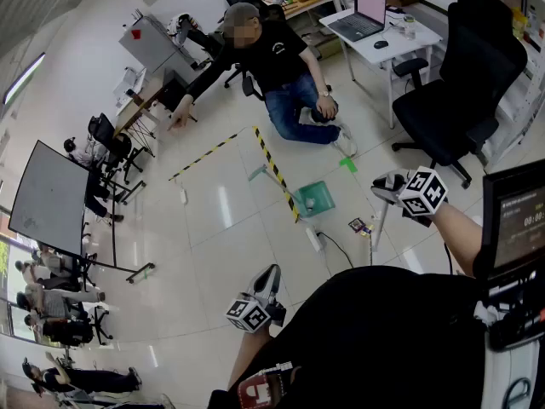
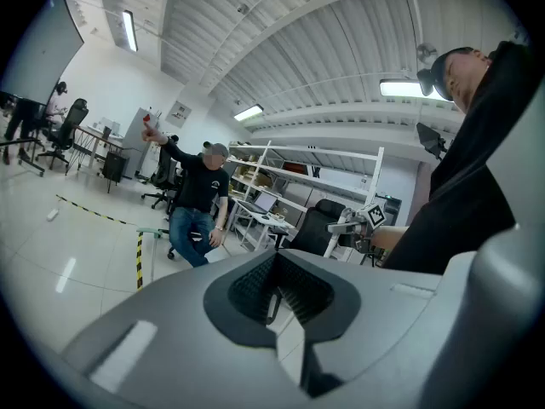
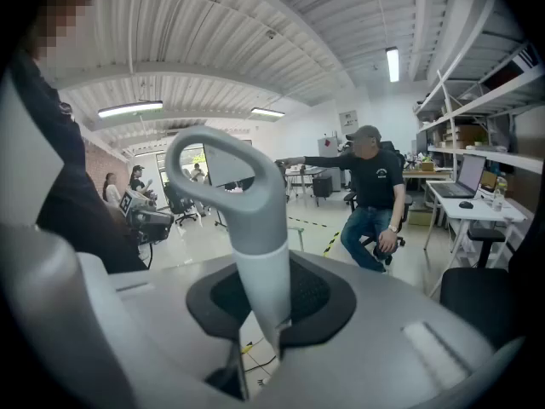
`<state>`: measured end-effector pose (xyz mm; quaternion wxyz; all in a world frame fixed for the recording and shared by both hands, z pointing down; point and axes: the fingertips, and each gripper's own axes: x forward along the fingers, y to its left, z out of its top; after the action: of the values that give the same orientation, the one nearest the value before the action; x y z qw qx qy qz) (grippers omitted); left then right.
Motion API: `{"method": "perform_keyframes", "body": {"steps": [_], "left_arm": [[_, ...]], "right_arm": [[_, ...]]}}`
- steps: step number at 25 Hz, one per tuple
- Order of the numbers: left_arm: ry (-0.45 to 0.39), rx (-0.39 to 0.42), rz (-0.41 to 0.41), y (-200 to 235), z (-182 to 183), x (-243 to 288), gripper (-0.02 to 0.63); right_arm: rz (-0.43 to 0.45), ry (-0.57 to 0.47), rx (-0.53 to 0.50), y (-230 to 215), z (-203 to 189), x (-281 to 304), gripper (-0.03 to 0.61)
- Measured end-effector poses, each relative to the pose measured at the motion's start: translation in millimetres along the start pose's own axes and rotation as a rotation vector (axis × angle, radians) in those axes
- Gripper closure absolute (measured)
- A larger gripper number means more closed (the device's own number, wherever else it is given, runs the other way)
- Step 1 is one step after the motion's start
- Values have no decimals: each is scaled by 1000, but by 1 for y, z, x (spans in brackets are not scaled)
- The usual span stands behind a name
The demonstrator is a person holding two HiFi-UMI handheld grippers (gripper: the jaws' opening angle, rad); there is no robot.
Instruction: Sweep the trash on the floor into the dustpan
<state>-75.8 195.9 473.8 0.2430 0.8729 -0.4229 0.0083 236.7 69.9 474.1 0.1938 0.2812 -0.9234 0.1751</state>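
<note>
My right gripper (image 1: 385, 186) clamps a grey handle (image 3: 255, 254); my left gripper (image 1: 270, 278) is closed, empty. A green dustpan (image 1: 312, 198) lies far ahead.

No lettering or number is legible anywhere here.

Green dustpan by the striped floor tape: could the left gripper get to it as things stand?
Probably yes, after stepping closer. The left gripper is empty, jaws together, and only bare tiles and a thin cable lie between it and the dustpan.
</note>
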Motion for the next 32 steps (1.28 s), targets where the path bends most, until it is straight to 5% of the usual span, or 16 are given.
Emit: {"method": "perform_keyframes", "body": {"steps": [12,18,26,29,32], "left_arm": [[42,-15,-6,-36,0,81,618],[52,-41,-65,37,-7,74,618],[110,-94,-254,152,25,78,618],[141,-114,-267,175,31,88,618],[121,-119,-189,191,51,97,618]], "right_arm": [[-117,-22,117,-110,-3,-31,526],[-230,-5,178,-124,1,13,526],[-418,47,260,-131,39,73,529],[-418,91,249,-137,45,97,529],[-340,140,199,-150,63,131,529]]}}
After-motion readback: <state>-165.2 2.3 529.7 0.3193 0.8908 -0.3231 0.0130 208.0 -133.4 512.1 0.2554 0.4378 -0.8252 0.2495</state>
